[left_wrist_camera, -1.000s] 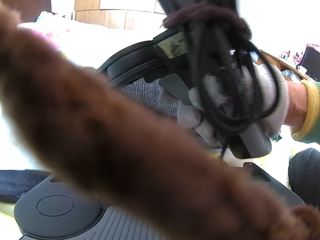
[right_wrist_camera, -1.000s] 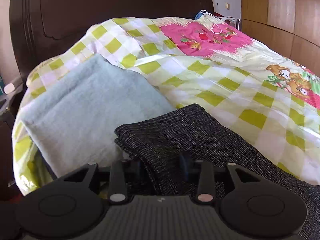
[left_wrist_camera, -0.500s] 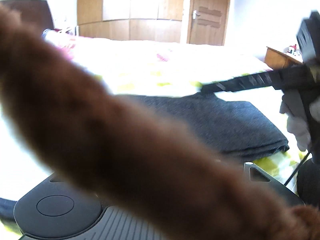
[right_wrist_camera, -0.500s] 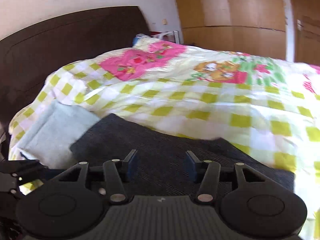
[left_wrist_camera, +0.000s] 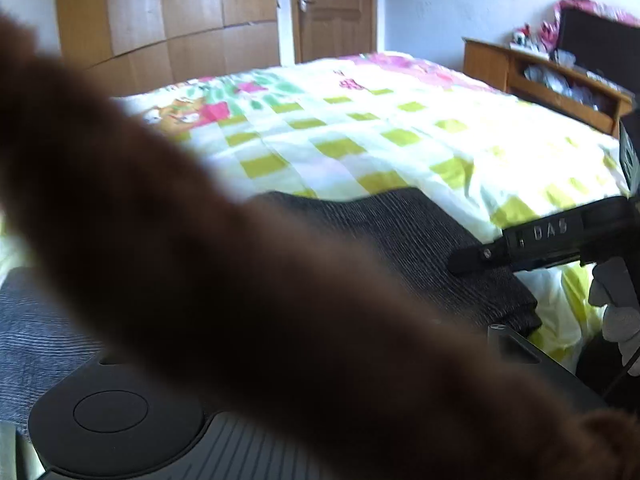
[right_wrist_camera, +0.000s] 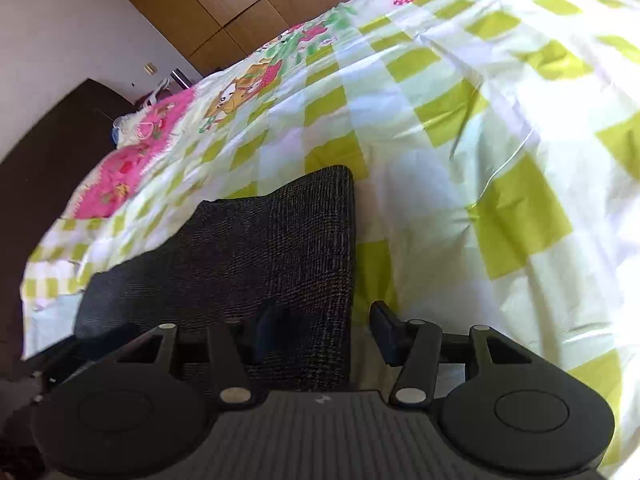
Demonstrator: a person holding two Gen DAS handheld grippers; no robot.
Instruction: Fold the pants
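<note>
The pants (right_wrist_camera: 256,264) lie as a dark, ribbed, folded stack on the checked bedspread (right_wrist_camera: 460,128), filling the lower left of the right wrist view and running across the middle of the left wrist view. The cloth looks soft, limp and fairly light, with a coarse weave that should not slip much between pads; judged from that, it will sag and come unstacked if lifted by one layer. The better hold is at a folded edge or corner with all layers pinched together, such as the straight edge near the middle of the right wrist view. The right gripper (right_wrist_camera: 324,330) sits low over that edge with its fingers well apart and nothing between them; the left fingertip is over the pants, the right one over the bedspread. In the left wrist view the same tool comes in from the right edge, its tip at the near corner of the stack, held by a gloved hand (left_wrist_camera: 618,312). The left gripper's own fingers cannot be seen, because a blurred brown fuzzy band (left_wrist_camera: 200,260) crosses that frame from upper left to lower right, so whether it is spread or closed cannot be told. The band also hides much of the stack, and how many folds it has is unclear.
</note>
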